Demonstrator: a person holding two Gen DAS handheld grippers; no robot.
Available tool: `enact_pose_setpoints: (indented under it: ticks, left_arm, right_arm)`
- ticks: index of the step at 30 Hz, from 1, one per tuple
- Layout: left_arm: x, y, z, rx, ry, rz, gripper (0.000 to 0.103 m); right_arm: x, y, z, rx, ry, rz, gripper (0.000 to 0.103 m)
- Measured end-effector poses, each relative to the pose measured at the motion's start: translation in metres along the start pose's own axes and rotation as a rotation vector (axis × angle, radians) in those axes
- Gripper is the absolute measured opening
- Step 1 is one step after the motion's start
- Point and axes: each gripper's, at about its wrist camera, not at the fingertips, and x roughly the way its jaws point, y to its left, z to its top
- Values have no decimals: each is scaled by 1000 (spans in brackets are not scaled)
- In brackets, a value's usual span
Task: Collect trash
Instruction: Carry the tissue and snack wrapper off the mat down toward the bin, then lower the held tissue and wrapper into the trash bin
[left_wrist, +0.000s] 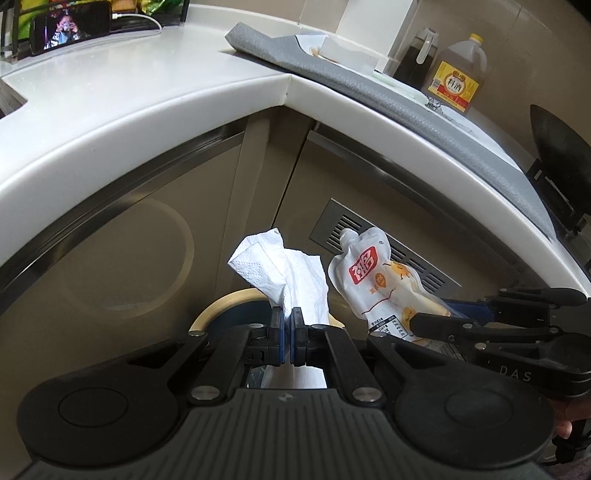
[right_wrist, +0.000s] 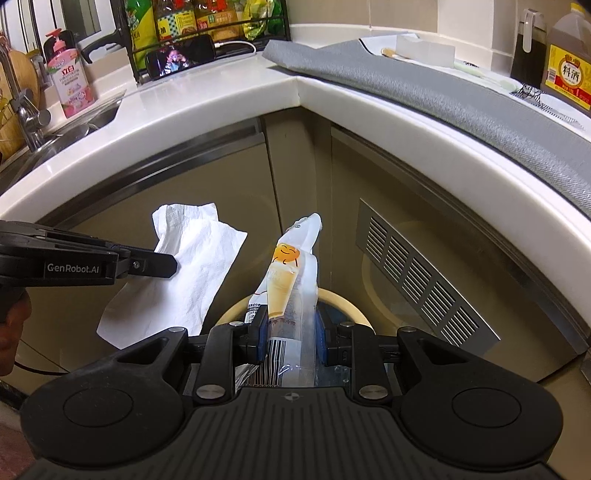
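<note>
Trash in both grippers, held below the counter edge (left_wrist: 155, 122) and above a round bin whose cream rim (right_wrist: 343, 301) shows just past the fingertips.

Left gripper (left_wrist: 287, 325): jaws fully together, pinching a crumpled white tissue (left_wrist: 284, 273) by a narrow fold. Most of the sheet stands free above the pads, and in the right wrist view it hangs broad and loose toward 7 o'clock of the pinch.

Right gripper (right_wrist: 291, 332): jaws part open, pads pressed on the lower body of an empty spouted pouch (right_wrist: 291, 273), spout up at 12 o'clock. The pouch sits at 3 o'clock of the tissue in the left wrist view; the two are close but apart.

Risks, judged from this pose:
- Tissue may stick to the blue pads on release, being light and limp. It may also drift and settle on the rim or floor, since only an arc of the bin opening shows under it.
- Pouch is slick film and gripped low, so it could pivot as the jaws part and tip over the rim toward the vented cabinet panel (right_wrist: 417, 273) at 2 o'clock.
- The two grippers sit near each other. Lowering both together risks the fingers knocking, or the tissue catching on the right gripper's arm.
- Bin interior is mostly hidden by the gripper bodies, so how full it is cannot be told.
</note>
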Motion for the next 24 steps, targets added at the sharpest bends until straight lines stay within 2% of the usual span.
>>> enact_pose_setpoints:
  ticks: [8,24]
  left_arm:
    - [24,5,1,-19,57,23,2]
    - [96,-3,3,33,195,59,2]
  right_arm:
    - [25,-7,-6,21,52,-16,27]
    - [90,-26,-16,57,164,-30,27]
